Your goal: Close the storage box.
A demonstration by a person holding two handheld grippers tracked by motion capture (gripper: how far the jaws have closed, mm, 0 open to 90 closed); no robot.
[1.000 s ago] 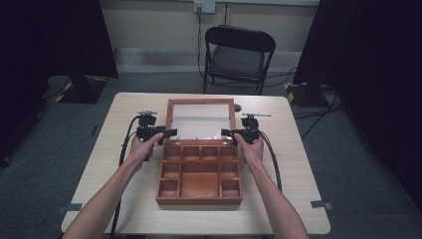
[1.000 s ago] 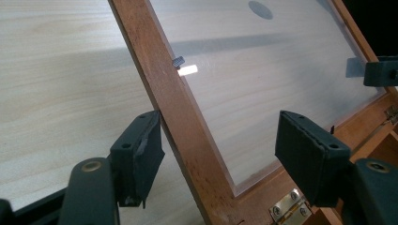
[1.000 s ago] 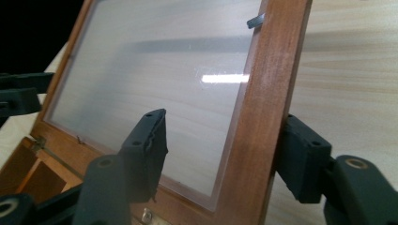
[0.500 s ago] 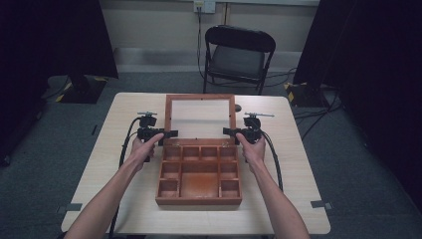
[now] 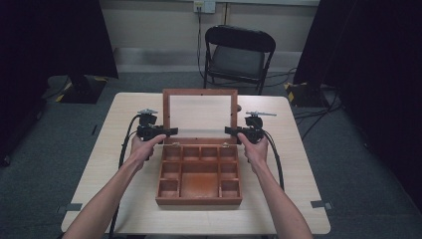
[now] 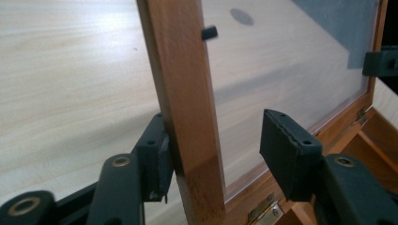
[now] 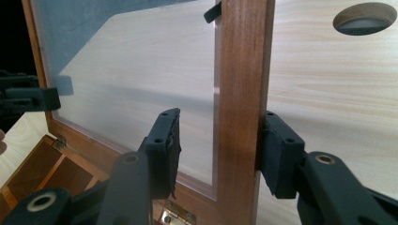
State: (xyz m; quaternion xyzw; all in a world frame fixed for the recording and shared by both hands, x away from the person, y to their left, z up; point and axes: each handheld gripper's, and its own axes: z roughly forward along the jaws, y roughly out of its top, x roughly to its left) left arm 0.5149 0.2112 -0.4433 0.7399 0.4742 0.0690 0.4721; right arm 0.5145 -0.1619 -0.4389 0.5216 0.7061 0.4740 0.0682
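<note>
A wooden compartment box [image 5: 199, 201] sits mid-table, its glass-paned lid [image 5: 200, 93] standing open at the back. My left gripper [image 5: 169, 132] straddles the lid's left side rail [image 6: 183, 93]. In the left gripper view the gripper [image 6: 218, 140] is open: one pad touches the rail's outer face, the other stands well clear over the glass. My right gripper [image 5: 230, 130] straddles the right side rail [image 7: 241, 70]. It [image 7: 220, 138] is open too, with its outer pad against the wood and its inner pad apart from it. The box compartments look empty.
The light wooden table [image 5: 298, 164] has a round cable hole [image 7: 363, 18] behind the lid. A black folding chair [image 5: 239, 55] stands beyond the far edge. Brass hinges [image 7: 178, 216] join lid and box. Cables trail from both grippers toward the person.
The lid has swung up and back to stand more upright, and both grippers have moved slightly away from the person with it.
</note>
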